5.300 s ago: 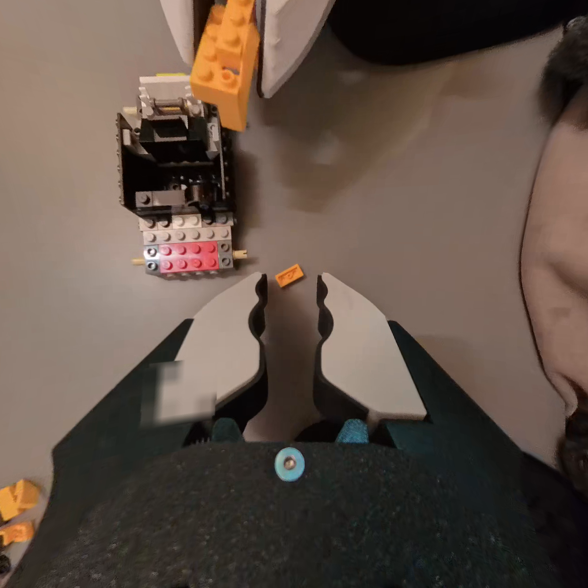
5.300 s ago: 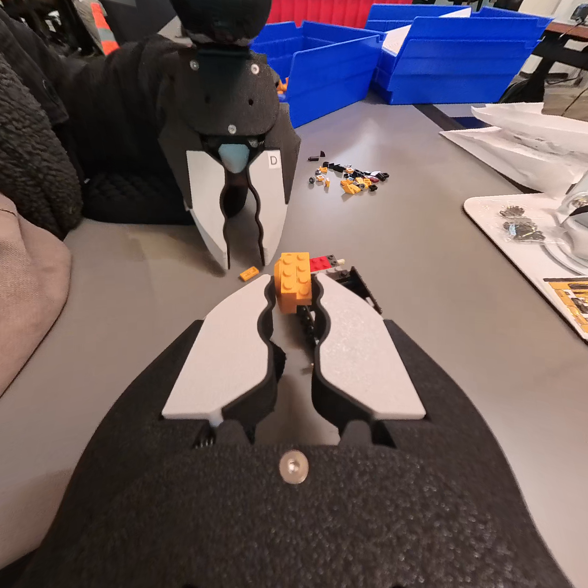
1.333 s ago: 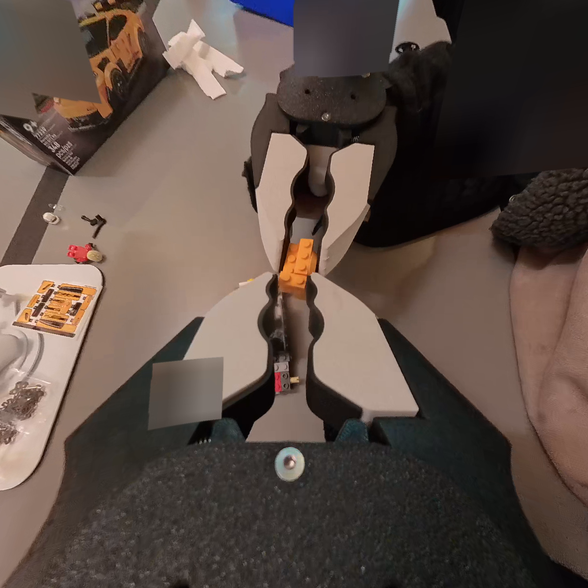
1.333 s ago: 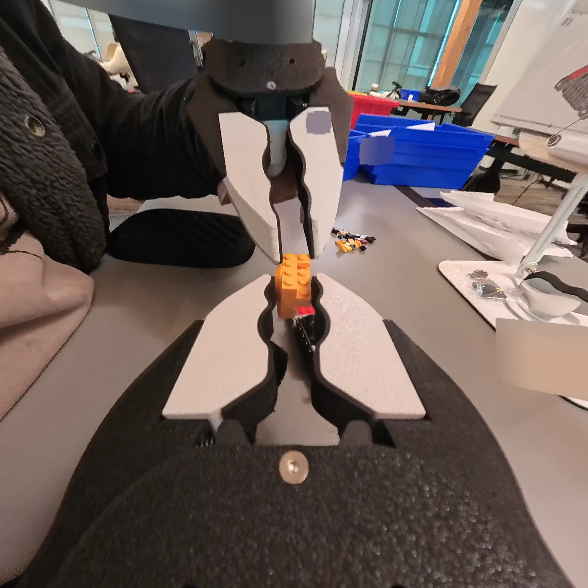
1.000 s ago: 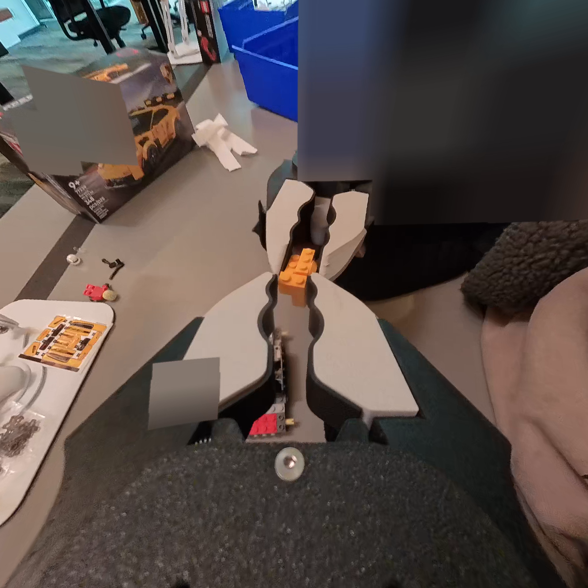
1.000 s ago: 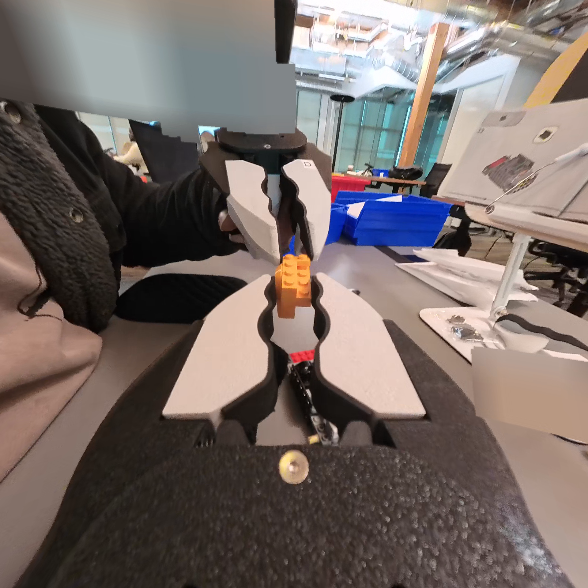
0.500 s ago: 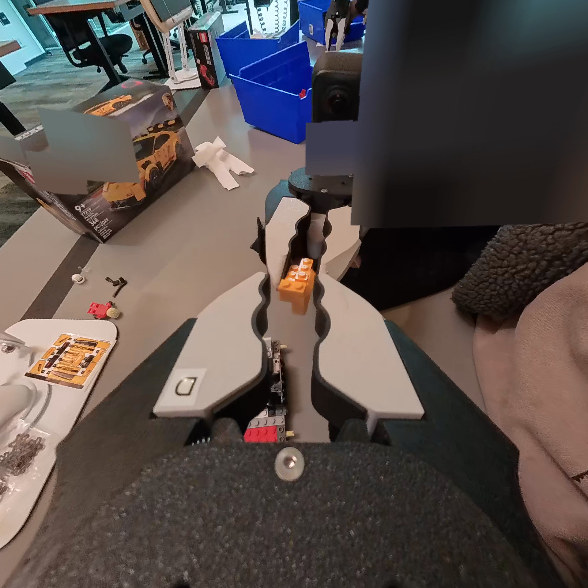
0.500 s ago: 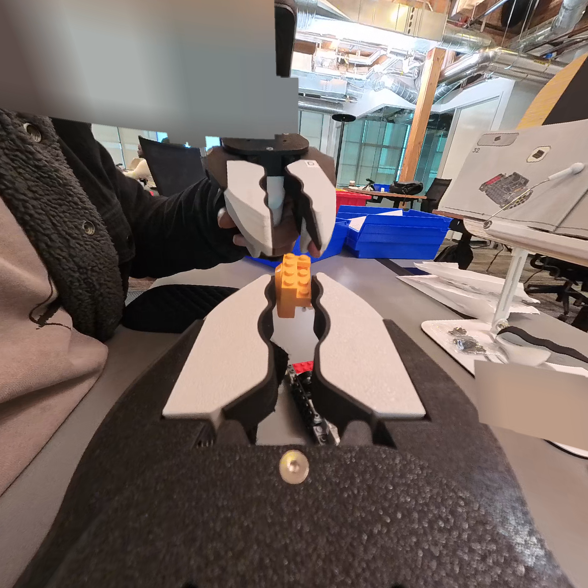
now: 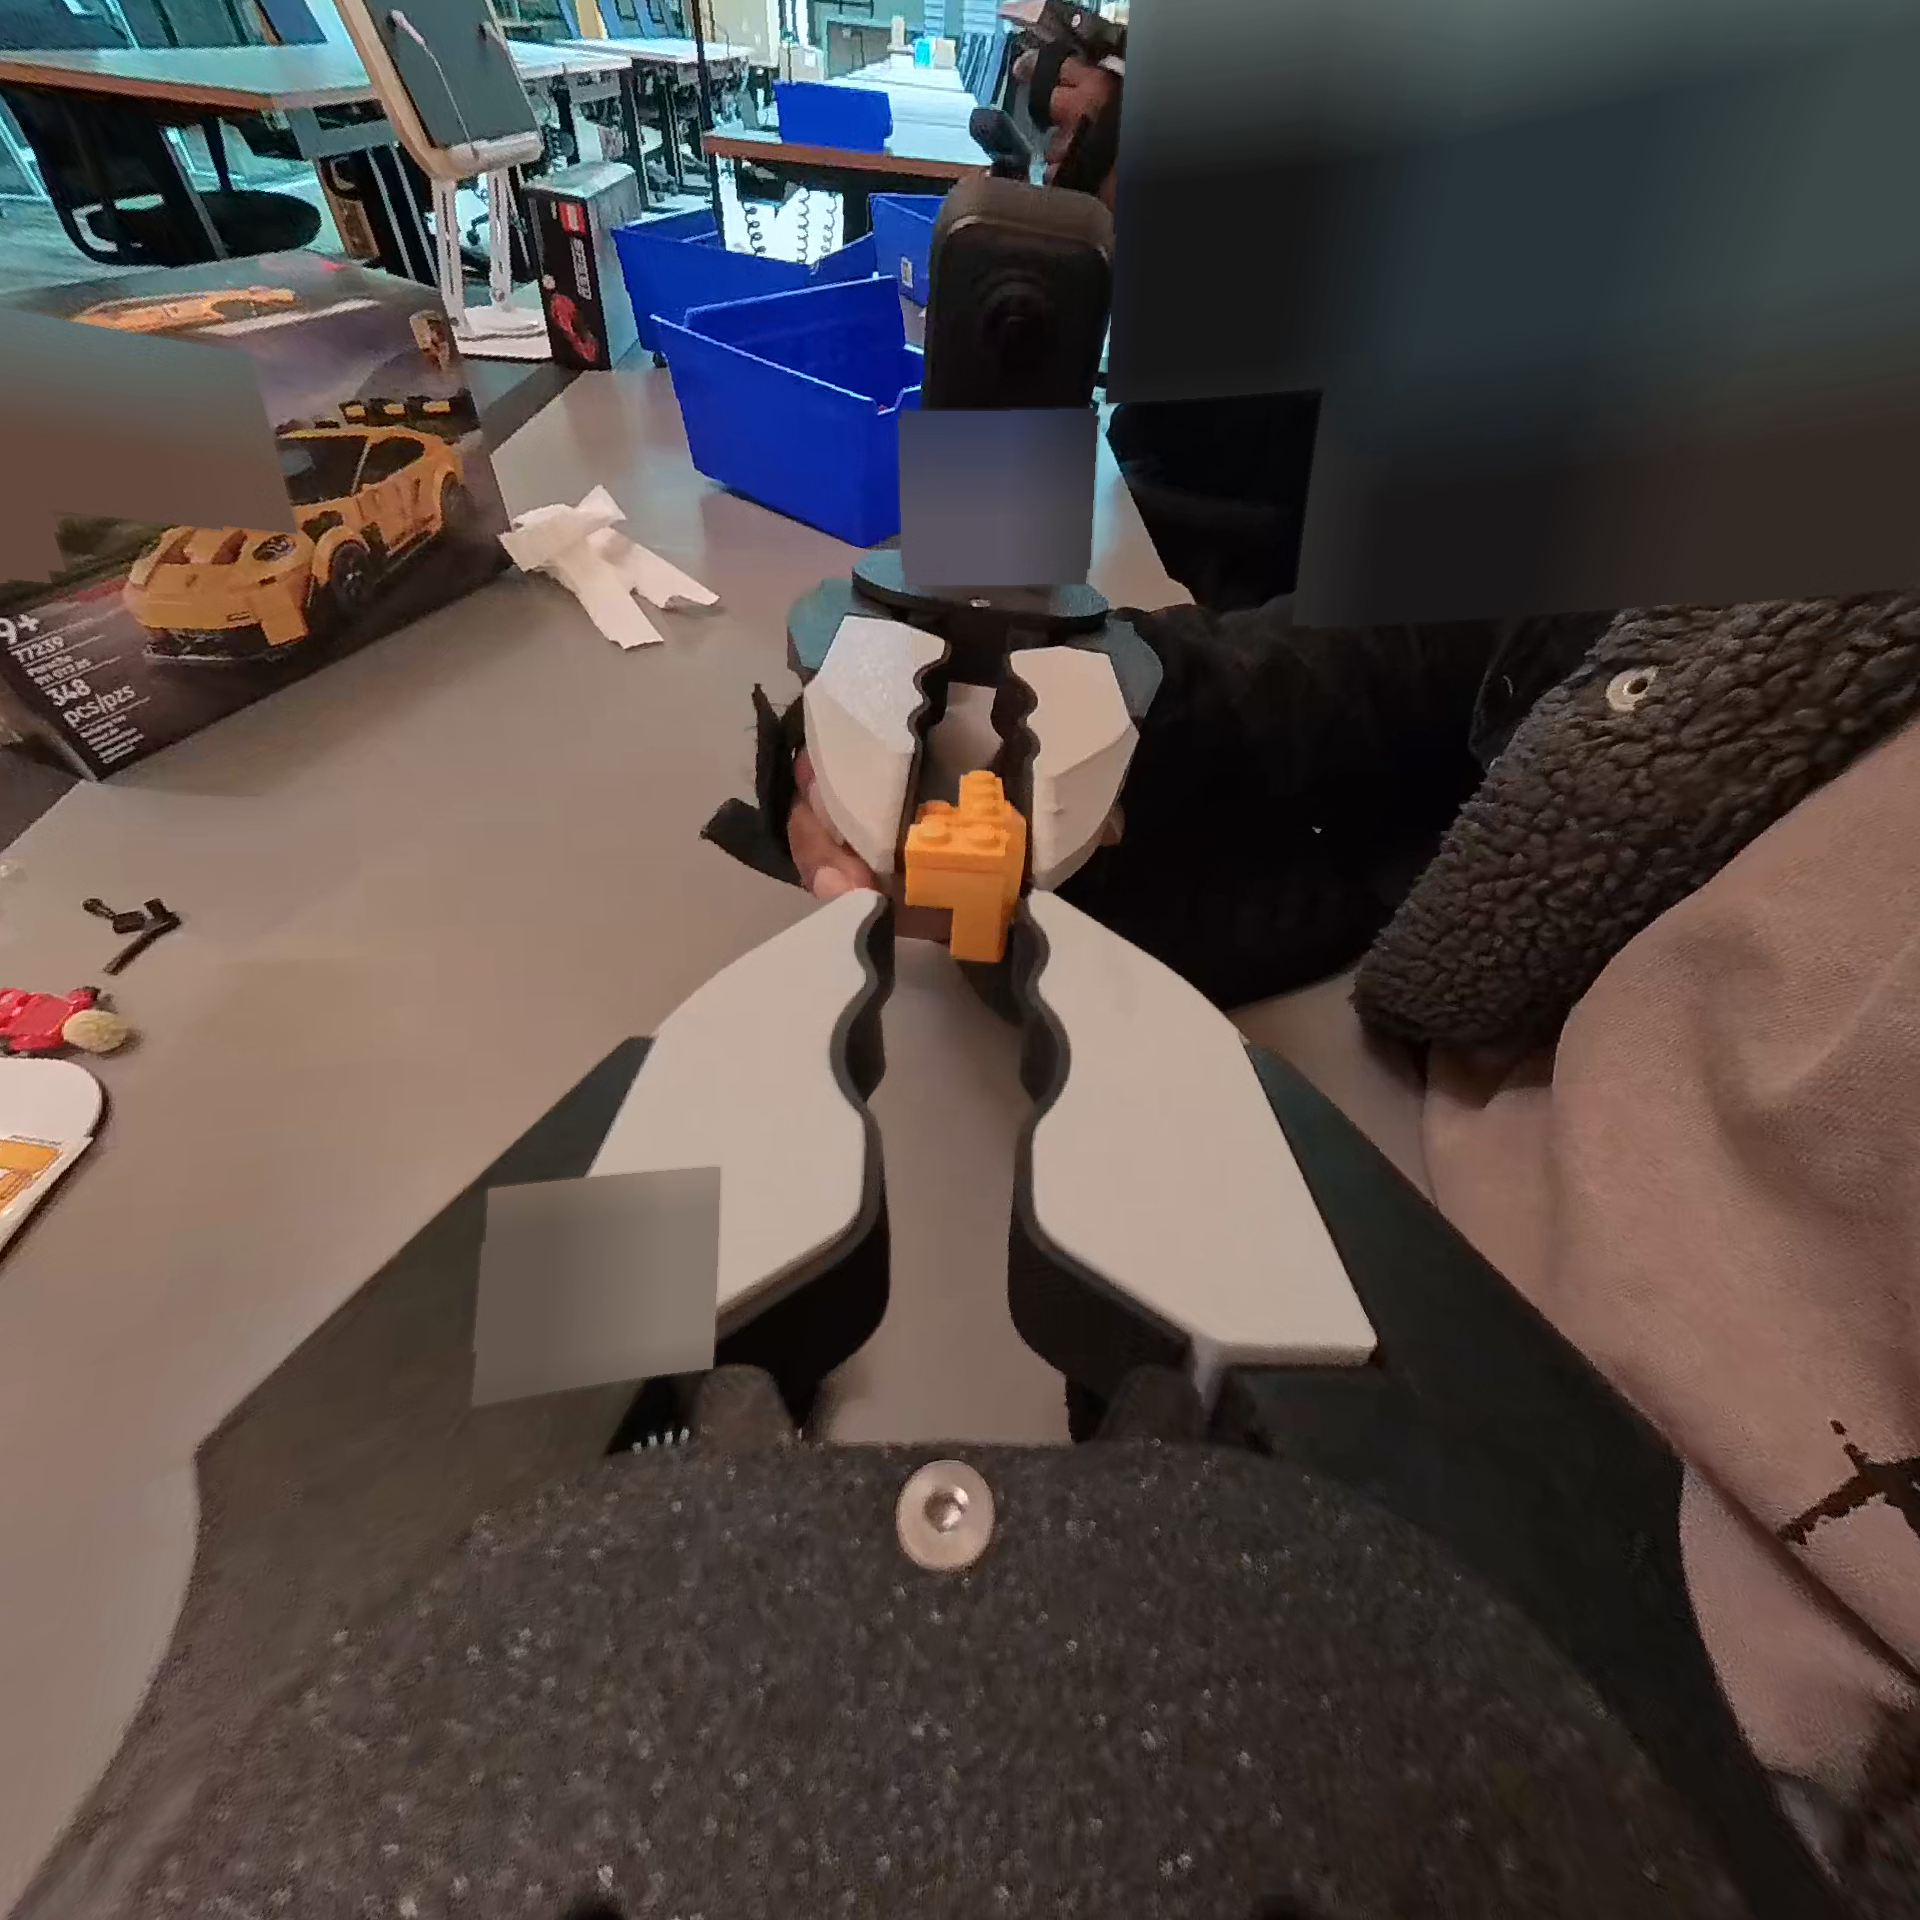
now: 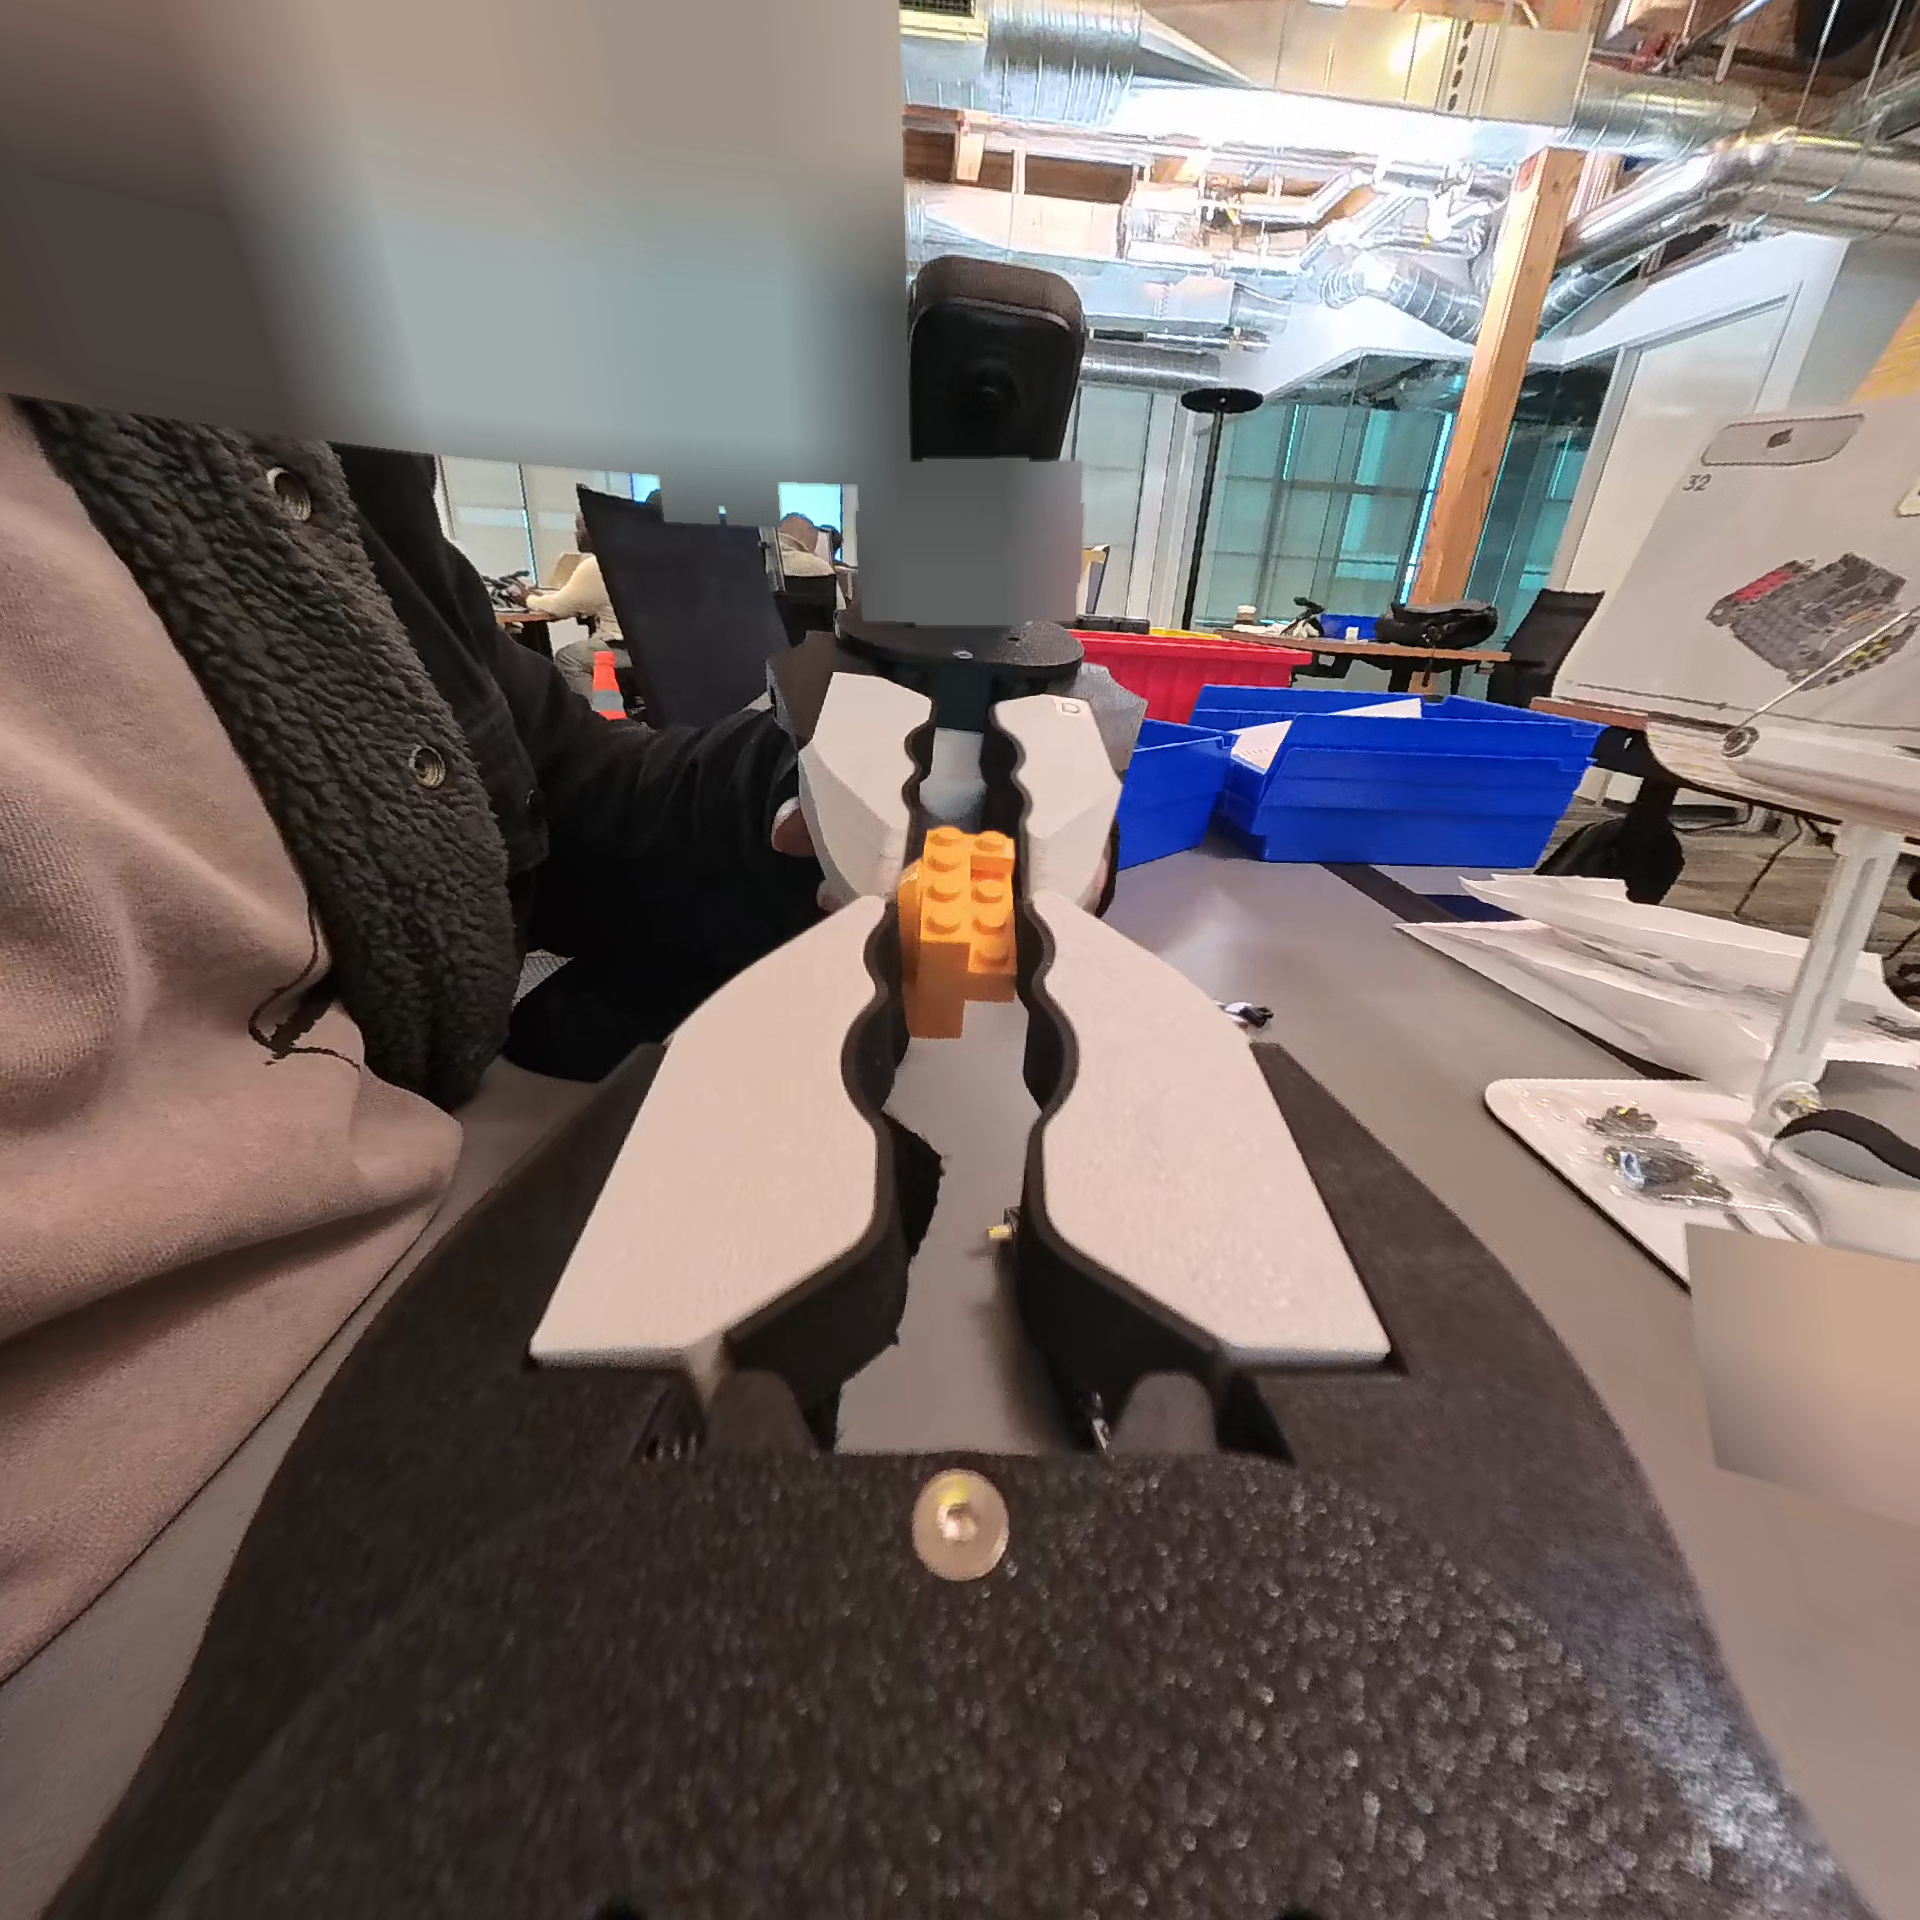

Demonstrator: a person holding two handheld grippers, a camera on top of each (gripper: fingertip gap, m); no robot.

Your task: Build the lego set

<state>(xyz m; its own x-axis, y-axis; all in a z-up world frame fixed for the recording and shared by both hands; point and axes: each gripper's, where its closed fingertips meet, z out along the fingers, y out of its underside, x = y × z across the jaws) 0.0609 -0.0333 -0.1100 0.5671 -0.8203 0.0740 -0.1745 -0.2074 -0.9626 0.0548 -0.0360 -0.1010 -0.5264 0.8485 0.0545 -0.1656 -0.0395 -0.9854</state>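
An orange brick assembly (image 9: 961, 857) is held in the air between the two grippers, which face each other tip to tip. My right gripper (image 10: 956, 920) is shut on the orange assembly (image 10: 961, 935). My left gripper (image 9: 956, 925) has its jaws narrowly open around the assembly's lower end, with a small gap at the left finger. In the right wrist view the left gripper (image 10: 977, 883) flanks the far end. Of the black build, only a tan pin (image 10: 997, 1232) shows on the table between the right fingers.
On the grey table (image 9: 468, 883) are a car-set box (image 9: 260, 540), paper scraps (image 9: 603, 571), blue bins (image 9: 790, 416), small red (image 9: 42, 1018) and black pieces (image 9: 130, 925), and a white tray (image 10: 1558, 1112) under an instruction stand (image 10: 1766, 623). A person's tan hoodie (image 9: 1714, 1143) is close. The tips of both grippers are at nearly the same place.
Both grippers have risen and tilted up from the table with the orange assembly between them. The build has dropped out of the left wrist view. My left jaws have narrowed around the assembly.
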